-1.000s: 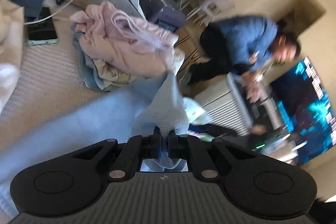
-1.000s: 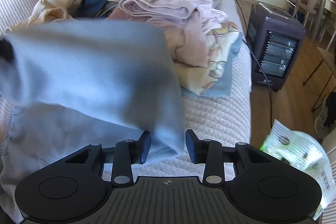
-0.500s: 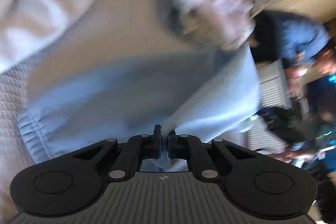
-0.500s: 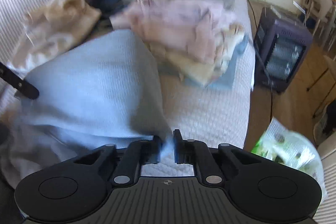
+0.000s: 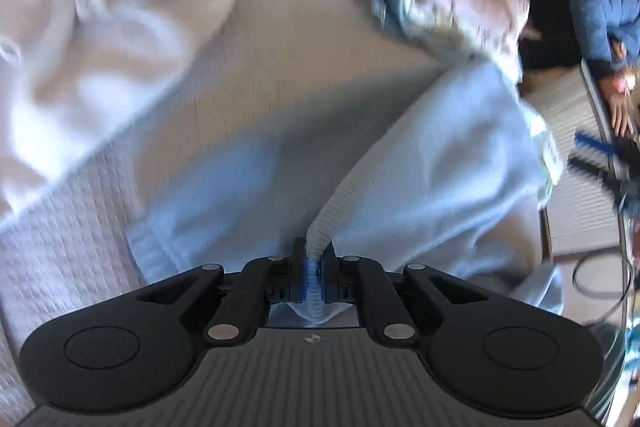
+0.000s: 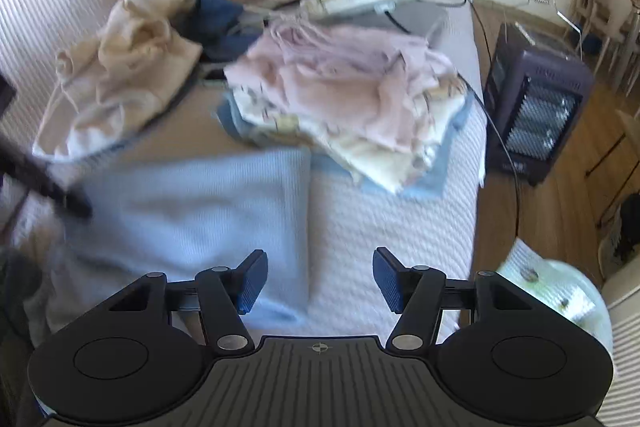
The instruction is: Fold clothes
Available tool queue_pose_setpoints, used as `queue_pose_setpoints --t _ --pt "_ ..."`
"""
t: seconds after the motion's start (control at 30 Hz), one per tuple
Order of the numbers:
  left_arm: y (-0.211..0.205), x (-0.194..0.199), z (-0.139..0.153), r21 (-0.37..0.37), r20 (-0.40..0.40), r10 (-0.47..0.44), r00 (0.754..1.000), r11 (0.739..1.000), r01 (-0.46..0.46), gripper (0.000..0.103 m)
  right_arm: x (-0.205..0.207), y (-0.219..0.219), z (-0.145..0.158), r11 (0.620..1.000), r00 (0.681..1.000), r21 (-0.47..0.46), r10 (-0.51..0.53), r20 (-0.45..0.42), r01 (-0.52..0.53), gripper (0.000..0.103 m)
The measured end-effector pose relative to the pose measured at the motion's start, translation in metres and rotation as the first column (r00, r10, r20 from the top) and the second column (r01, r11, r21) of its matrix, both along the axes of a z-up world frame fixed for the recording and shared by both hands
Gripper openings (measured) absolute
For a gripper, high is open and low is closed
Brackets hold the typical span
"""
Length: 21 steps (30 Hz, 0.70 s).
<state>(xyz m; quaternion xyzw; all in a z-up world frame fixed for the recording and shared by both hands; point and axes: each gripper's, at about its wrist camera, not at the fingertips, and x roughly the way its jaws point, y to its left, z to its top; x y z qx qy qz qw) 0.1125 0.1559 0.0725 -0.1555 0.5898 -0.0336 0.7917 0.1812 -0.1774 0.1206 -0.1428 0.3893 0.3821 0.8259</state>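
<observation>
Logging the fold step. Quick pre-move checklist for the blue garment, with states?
1. Left gripper shut on blue garment: ok.
2. Right gripper let go: ok, its jaws have just been opening, nothing between them.
3. Folded layer lying flat on the sofa: ok.
4. Garment apart from folded pile: not ok, its corner meets the pile.
5. Edges lined up: cannot tell, blurred.

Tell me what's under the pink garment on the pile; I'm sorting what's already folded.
Under the pink garment a cream patterned piece sticks out, and beneath that a blue one on the white cover. Anything between them is covered.
</observation>
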Motion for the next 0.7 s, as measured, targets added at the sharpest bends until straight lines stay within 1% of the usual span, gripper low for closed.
queue_pose_setpoints --t 0.07,0.1,0.13,0.17,0.2,0.27,0.33,0.37,0.47,0.5,0.57,0.7 --pt "-0.004 0.003 -0.014 0.057 -0.025 -0.019 1.0 0.998 0.02 0.006 0.009 0.01 -0.006 1.0 1.0 0.023 -0.02 -0.007 0.02 0.058" --pt "-0.005 0.004 -0.018 0.067 -0.037 -0.017 0.999 0.998 0.019 0.006 0.013 0.016 -0.008 0.999 0.999 0.035 -0.031 -0.012 0.032 0.058" --pt "-0.007 0.005 -0.016 0.082 -0.033 -0.032 0.999 0.996 0.034 0.006 0.016 0.022 -0.011 0.998 0.999 0.047 -0.043 -0.017 0.044 0.051" --pt "-0.011 0.006 -0.012 0.106 -0.017 -0.053 0.998 0.993 0.055 0.006 0.02 0.028 -0.014 0.997 0.998 0.059 -0.054 -0.022 0.056 0.038" --pt "-0.012 0.005 -0.006 0.124 0.001 -0.065 0.998 0.99 0.065 0.006 0.025 0.034 -0.015 0.995 0.997 0.074 -0.068 -0.041 0.071 0.035" --pt "-0.009 0.005 0.005 0.125 0.025 -0.05 0.998 0.991 0.046 0.006 0.031 0.043 -0.017 0.993 0.995 0.092 -0.062 -0.082 0.069 0.035" --pt "-0.004 0.003 0.014 0.128 0.05 -0.035 0.998 0.991 0.028 0.006 0.035 0.056 -0.02 0.996 0.996 0.076 -0.037 -0.084 0.043 0.033" --pt "-0.003 0.003 0.017 0.144 0.063 -0.038 0.997 0.989 0.029 0.006 0.035 0.062 -0.021 0.997 0.996 0.068 -0.016 -0.085 0.021 0.03" --pt "-0.002 0.004 0.008 0.192 0.037 -0.06 0.997 0.98 0.052 0.006 0.036 0.081 -0.029 0.999 0.996 0.031 0.026 -0.085 -0.024 0.027" --pt "0.001 0.004 0.001 0.192 0.022 -0.059 0.998 0.98 0.054 0.006 0.038 0.087 -0.036 1.0 0.996 0.005 0.024 -0.087 -0.023 0.027" --pt "0.004 0.007 -0.013 0.187 0.009 -0.046 0.999 0.981 0.043 0.007 0.038 0.094 -0.051 1.0 0.994 -0.019 0.001 -0.106 -0.003 0.027" --pt "0.007 0.015 -0.02 0.177 0.002 -0.033 0.999 0.984 0.032 0.009 0.035 0.1 -0.06 0.999 0.997 -0.051 -0.012 -0.081 0.008 0.027"
